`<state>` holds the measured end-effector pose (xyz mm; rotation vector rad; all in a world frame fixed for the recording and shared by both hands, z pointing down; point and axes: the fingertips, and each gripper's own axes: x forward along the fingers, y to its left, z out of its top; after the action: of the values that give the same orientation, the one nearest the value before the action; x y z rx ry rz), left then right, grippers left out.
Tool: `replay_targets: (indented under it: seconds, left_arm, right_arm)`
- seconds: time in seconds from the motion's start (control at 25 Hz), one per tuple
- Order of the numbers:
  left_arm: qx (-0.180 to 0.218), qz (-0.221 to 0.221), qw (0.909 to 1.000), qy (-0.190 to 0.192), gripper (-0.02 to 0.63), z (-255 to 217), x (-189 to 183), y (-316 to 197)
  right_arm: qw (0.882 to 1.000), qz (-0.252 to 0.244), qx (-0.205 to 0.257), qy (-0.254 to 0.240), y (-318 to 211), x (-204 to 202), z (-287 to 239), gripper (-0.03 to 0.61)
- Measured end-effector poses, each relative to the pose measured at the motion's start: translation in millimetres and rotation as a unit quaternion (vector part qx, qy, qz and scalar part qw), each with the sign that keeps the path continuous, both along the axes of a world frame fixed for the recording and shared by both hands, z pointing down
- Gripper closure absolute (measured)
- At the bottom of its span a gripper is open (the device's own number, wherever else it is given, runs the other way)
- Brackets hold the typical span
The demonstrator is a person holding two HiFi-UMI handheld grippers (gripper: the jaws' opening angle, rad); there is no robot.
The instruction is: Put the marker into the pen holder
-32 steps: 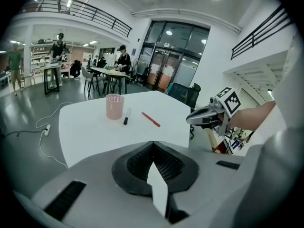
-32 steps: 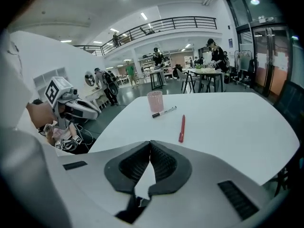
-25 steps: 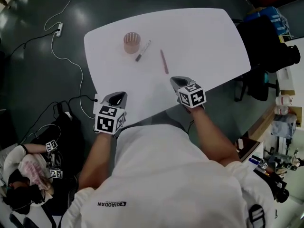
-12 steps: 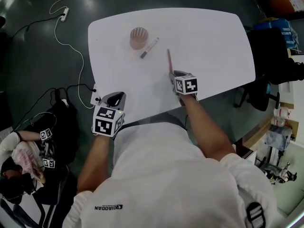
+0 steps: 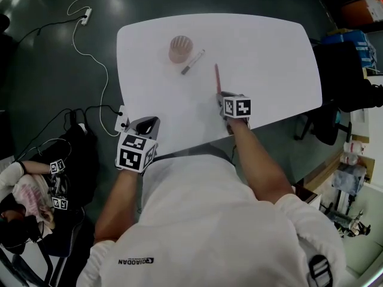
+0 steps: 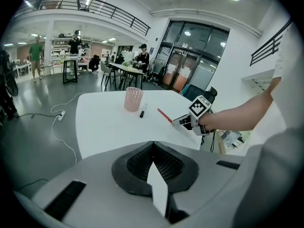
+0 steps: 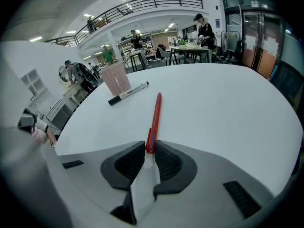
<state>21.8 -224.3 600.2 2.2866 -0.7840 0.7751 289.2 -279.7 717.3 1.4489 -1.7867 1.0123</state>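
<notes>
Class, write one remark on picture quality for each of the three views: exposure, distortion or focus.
Head view: the white table is overexposed, nearly featureless; left gripper view: fisheye bends the balcony railing, corners black; right gripper view: the red pen is sharp, the table edge bows.

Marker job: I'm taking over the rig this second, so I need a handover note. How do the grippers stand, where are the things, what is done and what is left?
Left gripper: shut, empty, at the near left corner of the table.
Right gripper: its jaws have just been closing on the near end of the red pen, and the pads look to be on it. The pen lies flat on the table.
Marker: lies on the table just right of the pen holder, untouched.
Pen holder: upright, far left part of the table.
Done: only the grip on the red pen.
Left: the marker is not in the holder yet.
</notes>
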Motion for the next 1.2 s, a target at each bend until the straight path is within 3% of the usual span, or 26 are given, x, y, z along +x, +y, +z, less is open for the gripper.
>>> replay_targets:
  seconds: [0.24, 0.56, 1.2]
  left_arm:
    - [0.000, 0.001, 1.0000, -0.001, 0.588, -3.2, -6.0, 0.0]
    - [0.007, 0.012, 0.9999, 0.002, 0.588, -8.7, -1.5, -8.0]
    - [0.010, -0.001, 0.9999, 0.008, 0.588, -10.0, -4.2, -15.1]
  right_arm:
    - [0.997, 0.032, 0.019, -0.066, 9.2, -6.8, -10.8, 0.497]
    - [0.983, 0.073, 0.063, -0.159, 10.7, -19.6, -46.4, 0.503]
    - [0.968, 0.085, 0.135, -0.193, -16.5, -16.3, -111.0, 0.517]
